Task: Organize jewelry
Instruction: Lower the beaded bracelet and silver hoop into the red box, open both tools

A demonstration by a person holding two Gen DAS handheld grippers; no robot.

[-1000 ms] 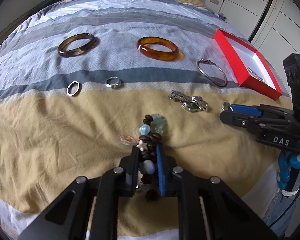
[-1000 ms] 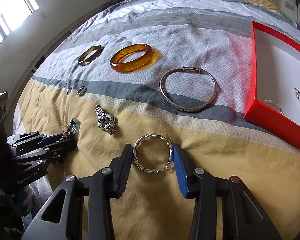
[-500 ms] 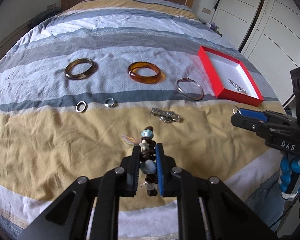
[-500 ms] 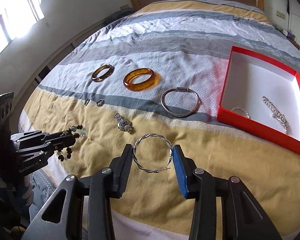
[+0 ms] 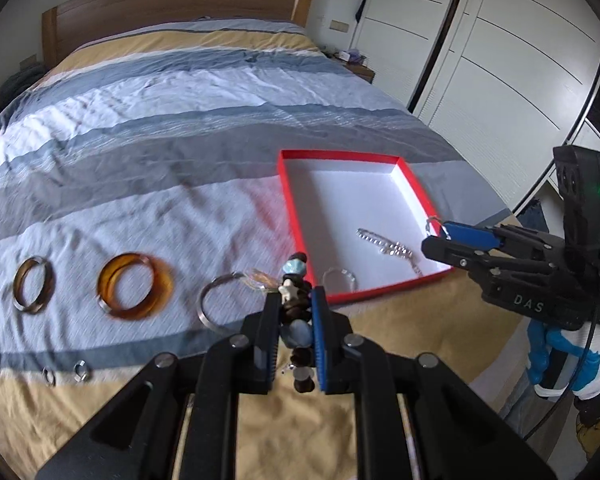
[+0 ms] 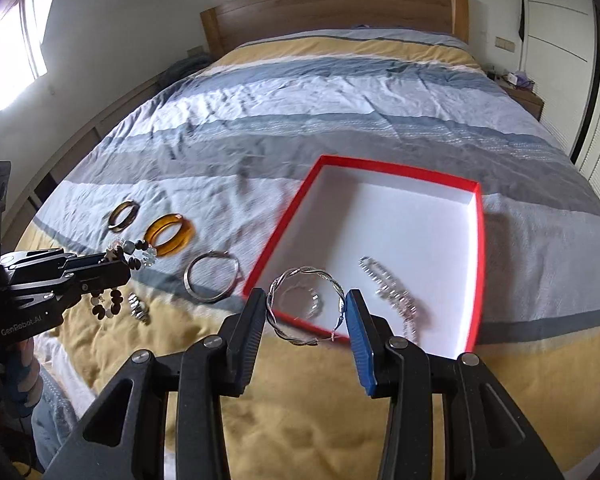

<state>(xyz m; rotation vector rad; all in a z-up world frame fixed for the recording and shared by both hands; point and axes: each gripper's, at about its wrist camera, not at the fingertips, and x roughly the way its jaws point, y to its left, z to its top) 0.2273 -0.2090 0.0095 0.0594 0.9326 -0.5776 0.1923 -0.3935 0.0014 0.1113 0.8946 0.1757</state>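
My left gripper (image 5: 295, 314) is shut on a beaded bracelet (image 5: 294, 280) of brown, blue and white beads, held in the air before the red box (image 5: 300, 216). My right gripper (image 6: 306, 312) is shut on a twisted silver bangle (image 6: 296, 274), held above the near edge of the red box (image 6: 478, 248). The white-lined box holds a silver chain (image 6: 392, 292) and a thin clear ring bracelet (image 6: 316, 300). The right gripper also shows in the left wrist view (image 5: 440, 240), the left one in the right wrist view (image 6: 122, 266).
On the striped bedspread lie an amber bangle (image 5: 134, 286), a dark brown bangle (image 5: 32, 284), a plain silver bangle (image 5: 216, 306), two small rings (image 5: 64, 374) and a metal watch (image 6: 138, 308). The headboard (image 6: 332, 8) is far behind; wardrobe doors (image 5: 500, 60) stand at right.
Both grippers have risen and moved right toward the red box, carrying the beaded bracelet and the twisted bangle. The box now lies just ahead of both.
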